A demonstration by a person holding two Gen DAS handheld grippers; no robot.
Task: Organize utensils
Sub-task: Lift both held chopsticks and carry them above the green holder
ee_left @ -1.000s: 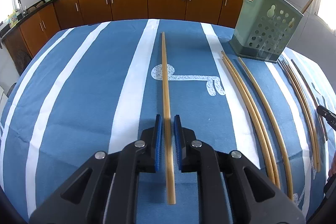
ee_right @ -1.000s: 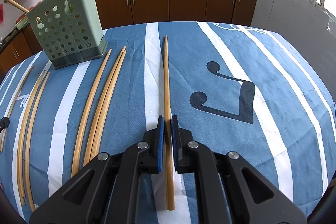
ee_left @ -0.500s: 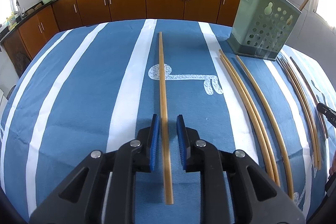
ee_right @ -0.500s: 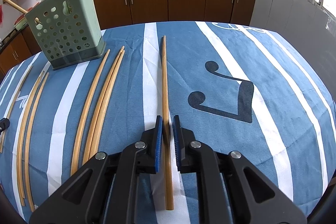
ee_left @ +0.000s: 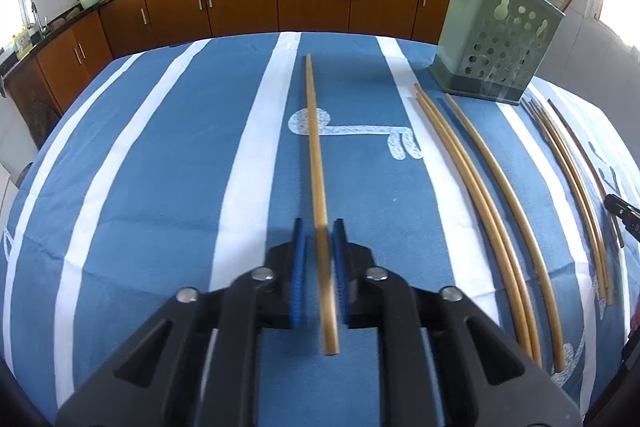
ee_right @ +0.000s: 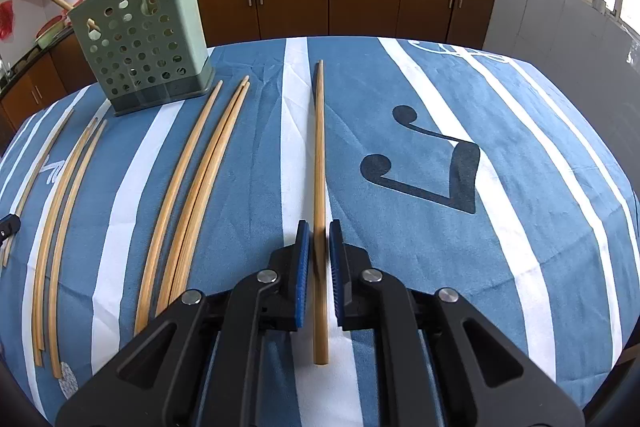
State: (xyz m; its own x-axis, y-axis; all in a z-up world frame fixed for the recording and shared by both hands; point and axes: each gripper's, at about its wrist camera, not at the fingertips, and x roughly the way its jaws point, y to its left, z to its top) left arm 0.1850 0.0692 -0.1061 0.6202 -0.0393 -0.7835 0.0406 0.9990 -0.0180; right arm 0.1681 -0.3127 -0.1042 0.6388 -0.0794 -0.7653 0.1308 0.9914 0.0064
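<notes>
While a blue-and-white striped tablecloth [ee_right: 500,131] covers the whole table, a pale green perforated plastic utensil holder [ee_right: 144,51] stands near its far edge, two wooden sticks already leaning out of it. Loose bamboo chopsticks [ee_right: 192,195] lie in rows on the cloth between the grippers, long, thin, smooth and round.

The left gripper [ee_left: 319,251] straddles one chopstick [ee_left: 314,147], its blue ribbed pads [ee_left: 298,267] slightly spread on either side; the near end looks blurred, and whether the pads touch the wood cannot be told. The right gripper [ee_right: 318,251] brackets another chopstick [ee_right: 319,163] lying along a white stripe, pads [ee_right: 302,267] parted with a thin gap each side, not yet pinching.

The risk from here appears to lie in the shape of the wood: a slim round stick could roll on the soft cloth or pivot between flat pads if gripped off-centre near its thick end, leaving the far tip to swing and miss the holder's narrow opening.
</notes>
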